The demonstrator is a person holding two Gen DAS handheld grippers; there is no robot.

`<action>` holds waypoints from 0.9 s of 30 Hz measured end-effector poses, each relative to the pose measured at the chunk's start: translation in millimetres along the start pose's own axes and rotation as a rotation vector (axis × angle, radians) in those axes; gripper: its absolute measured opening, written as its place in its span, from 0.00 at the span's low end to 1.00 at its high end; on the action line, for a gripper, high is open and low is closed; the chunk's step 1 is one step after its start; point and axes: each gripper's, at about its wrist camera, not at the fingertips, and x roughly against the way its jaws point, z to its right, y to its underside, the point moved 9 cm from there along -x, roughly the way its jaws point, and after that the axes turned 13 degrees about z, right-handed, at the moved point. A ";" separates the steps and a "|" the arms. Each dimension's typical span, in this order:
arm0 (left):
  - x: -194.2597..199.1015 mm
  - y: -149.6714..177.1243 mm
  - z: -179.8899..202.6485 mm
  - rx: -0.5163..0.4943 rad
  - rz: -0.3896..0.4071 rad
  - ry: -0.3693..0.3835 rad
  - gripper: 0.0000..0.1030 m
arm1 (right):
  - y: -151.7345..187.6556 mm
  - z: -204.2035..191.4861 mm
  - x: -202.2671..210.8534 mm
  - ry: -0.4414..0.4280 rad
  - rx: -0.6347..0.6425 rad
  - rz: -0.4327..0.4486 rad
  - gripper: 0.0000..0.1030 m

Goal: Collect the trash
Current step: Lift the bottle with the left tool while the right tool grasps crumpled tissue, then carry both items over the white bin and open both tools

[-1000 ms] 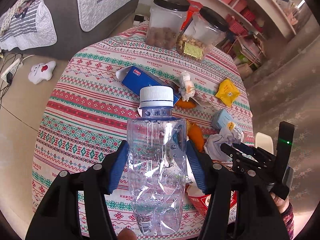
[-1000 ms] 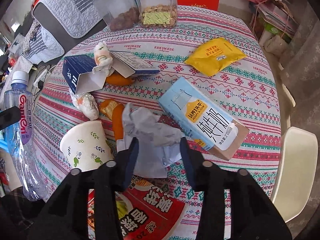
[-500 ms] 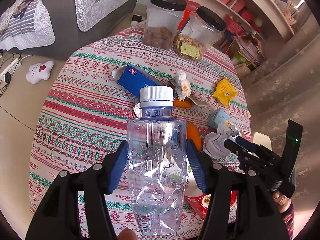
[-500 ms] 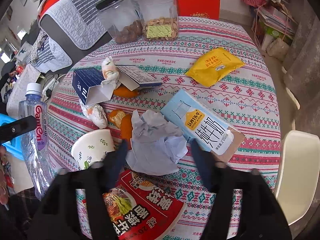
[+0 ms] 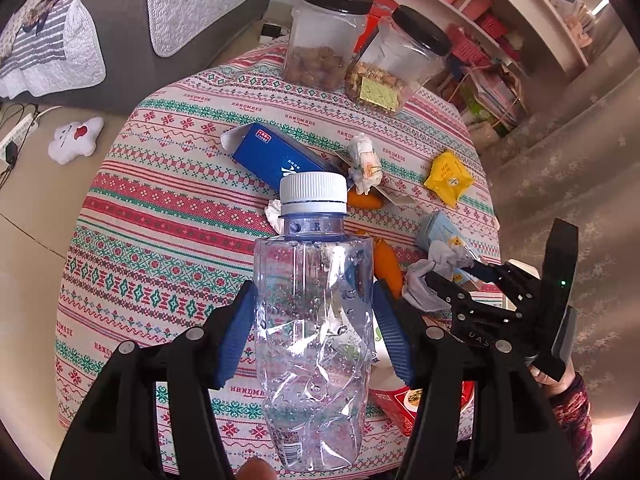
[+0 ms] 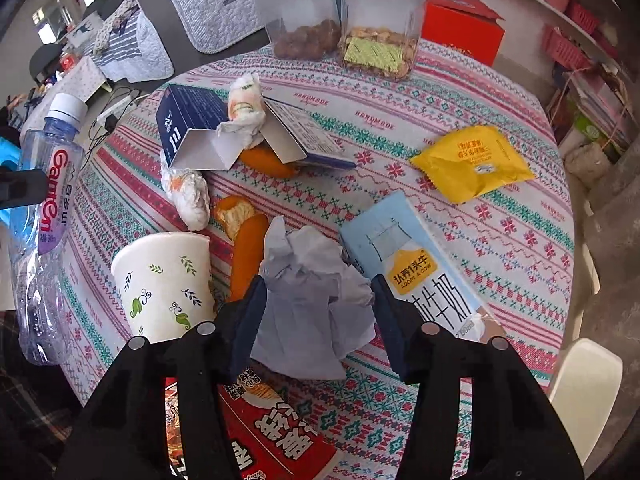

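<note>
The left gripper [image 5: 314, 330] is clamping the crumpled water bottle [image 5: 314, 320], while the right gripper's [image 6: 318, 312] jaws, closing from wide, are bracketing the crumpled paper [image 6: 312, 292] on the desk [image 6: 460, 92].

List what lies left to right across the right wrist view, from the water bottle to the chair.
Water bottle → paper cup → orange peel → crumpled paper between the right tongs → milk carton → yellow snack packet → white chair.
</note>
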 end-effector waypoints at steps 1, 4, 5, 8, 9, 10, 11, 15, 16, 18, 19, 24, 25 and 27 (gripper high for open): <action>-0.5 0.2 0.1 0.000 -0.002 -0.001 0.57 | -2.1 -0.3 0.0 -0.002 -0.007 0.015 0.49; -1.1 1.1 1.2 -0.005 -0.002 -0.001 0.57 | -6.3 -3.0 3.4 -0.031 -0.041 0.023 0.47; -1.1 1.1 1.6 -0.006 0.000 -0.002 0.57 | -7.8 -4.4 4.8 -0.035 -0.048 0.030 0.47; 0.2 -1.1 1.6 0.003 0.015 -0.004 0.57 | -15.7 -8.3 12.2 -0.026 -0.056 0.061 0.46; 0.7 -2.4 1.7 0.006 0.021 -0.004 0.57 | -19.4 -9.6 15.8 -0.018 -0.057 0.076 0.46; 1.3 -3.6 2.0 0.009 0.027 -0.003 0.57 | -24.0 -11.2 20.6 -0.013 -0.058 0.096 0.46; 1.9 -4.9 2.6 0.011 0.033 -0.002 0.57 | -29.1 -11.6 24.8 -0.011 -0.062 0.114 0.46; 5.8 -10.0 6.9 0.008 0.066 0.003 0.57 | -49.7 -12.1 47.1 0.005 -0.086 0.198 0.46; 7.2 -11.6 9.1 0.006 0.076 0.007 0.57 | -54.1 -11.5 52.0 0.010 -0.093 0.215 0.47; 10.2 -15.0 14.6 0.000 0.099 0.018 0.57 | -62.2 -9.7 62.9 0.025 -0.113 0.255 0.47; 12.2 -16.9 17.9 -0.004 0.113 0.023 0.57 | -65.6 -7.8 68.0 0.031 -0.121 0.273 0.47; 21.8 -26.9 39.8 -0.019 0.196 0.070 0.57 | -76.2 5.0 97.0 0.096 -0.151 0.363 0.47; 24.4 -29.7 45.2 -0.020 0.218 0.085 0.57 | -76.9 9.7 102.6 0.114 -0.160 0.379 0.47; 29.2 -34.3 55.5 -0.026 0.260 0.101 0.57 | -76.7 20.0 114.2 0.148 -0.181 0.407 0.47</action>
